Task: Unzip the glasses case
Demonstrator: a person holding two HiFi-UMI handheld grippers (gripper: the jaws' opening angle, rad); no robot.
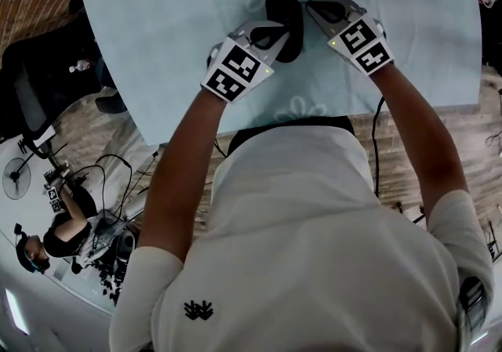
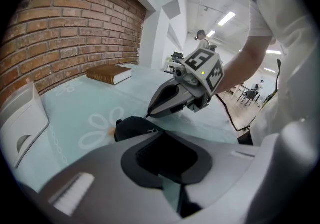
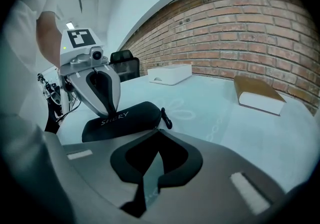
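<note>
Floral blue tablecloth (image 1: 423,45) bears a closed black glasses case (image 3: 125,118).

Head view: looks steeply down from above the person onto the near edge of the table (image 1: 157,45). Left gripper view: low and close behind its jaws, facing the right gripper (image 2: 150,113). Right gripper view: likewise, facing the left gripper (image 3: 111,113). All three share the glasses case (image 1: 284,25).

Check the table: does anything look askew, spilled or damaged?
Nothing stands out. The case lies flat and whole on the cloth; the book and the box lie flat, and nothing is spilled.
</note>
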